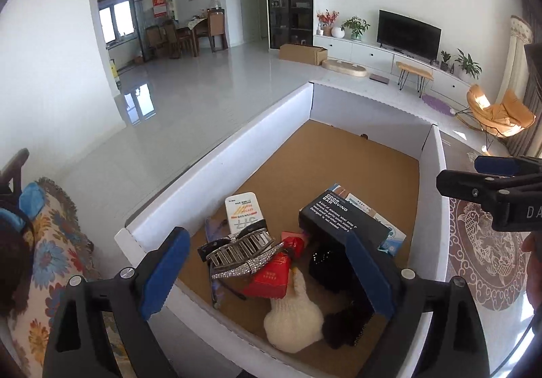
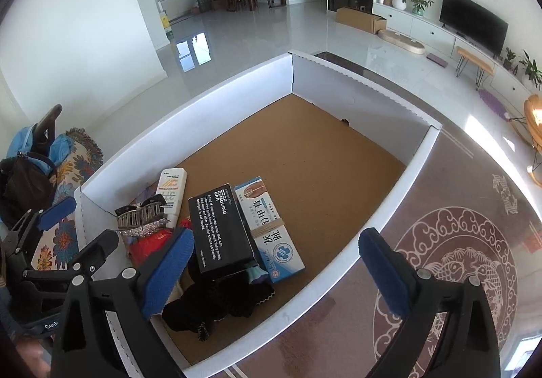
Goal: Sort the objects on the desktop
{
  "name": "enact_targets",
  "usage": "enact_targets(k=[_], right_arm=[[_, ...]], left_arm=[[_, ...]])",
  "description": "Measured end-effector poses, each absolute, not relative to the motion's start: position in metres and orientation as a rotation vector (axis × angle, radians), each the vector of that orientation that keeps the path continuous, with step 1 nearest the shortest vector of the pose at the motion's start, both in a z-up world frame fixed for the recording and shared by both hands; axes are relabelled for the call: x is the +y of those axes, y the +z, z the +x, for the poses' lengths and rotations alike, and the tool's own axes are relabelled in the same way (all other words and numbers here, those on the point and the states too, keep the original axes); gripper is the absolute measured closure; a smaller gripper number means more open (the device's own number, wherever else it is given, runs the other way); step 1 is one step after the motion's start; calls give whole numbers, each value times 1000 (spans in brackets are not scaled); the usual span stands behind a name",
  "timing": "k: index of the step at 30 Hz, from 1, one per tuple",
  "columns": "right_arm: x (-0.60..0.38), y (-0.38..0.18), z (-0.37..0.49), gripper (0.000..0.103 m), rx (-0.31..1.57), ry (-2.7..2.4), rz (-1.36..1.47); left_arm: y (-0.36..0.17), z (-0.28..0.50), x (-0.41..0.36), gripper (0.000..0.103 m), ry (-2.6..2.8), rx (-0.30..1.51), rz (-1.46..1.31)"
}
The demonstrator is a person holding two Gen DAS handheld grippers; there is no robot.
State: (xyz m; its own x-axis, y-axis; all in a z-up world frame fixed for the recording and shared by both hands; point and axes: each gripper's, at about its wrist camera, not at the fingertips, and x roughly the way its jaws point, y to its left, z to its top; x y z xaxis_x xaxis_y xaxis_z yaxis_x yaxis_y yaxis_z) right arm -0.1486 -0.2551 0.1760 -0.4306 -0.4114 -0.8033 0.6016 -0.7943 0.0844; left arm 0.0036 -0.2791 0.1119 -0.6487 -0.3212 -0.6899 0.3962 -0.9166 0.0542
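A white box [image 1: 216, 157] with a brown cardboard floor holds the sorted items. A silver hair claw [image 1: 237, 247] lies on a red packet [image 1: 274, 273], beside a cream knitted piece [image 1: 291, 317], a white tube [image 1: 242, 210] and a black "Odor Removing Bar" box [image 1: 342, 215]. My left gripper [image 1: 267, 276] hangs open over this pile with nothing between its pads. In the right wrist view the black box [image 2: 220, 229] lies against a blue-and-white carton [image 2: 271, 225], with black cloth [image 2: 220, 303] below. My right gripper [image 2: 277, 273] stands open and empty over the box's near corner.
The box [image 2: 389, 205] rests on a dark table with a pale fish pattern [image 2: 457, 269]. A floral cloth [image 1: 57, 242] and a blue bag [image 2: 30, 140] sit to the left. My left gripper [image 2: 50, 218] shows at the left edge, my right gripper [image 1: 491, 184] at the right edge.
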Motion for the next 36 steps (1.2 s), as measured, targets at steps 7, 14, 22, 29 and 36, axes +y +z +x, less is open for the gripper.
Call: enact_targets(k=[7,14,22,29,36], right_arm=[[-240,205,-121,0,384,-2318,960],[-255,193,-114,0,471,-2268,1059],[-265,178,-118,0,383,-2237,1215],[-271,169,-118,0,355,-2235,1227],[-269,166,-119,0,341,-2241,1235]], left_arm=[[125,29,-259,9,-2535,123,999],[119,39,-269,9,-2498,275,1031],[128,43,-275,9,-2522,321,987],[128,48,-287,9,-2514,396,950],[133,59,-286,9,-2498,392,825]])
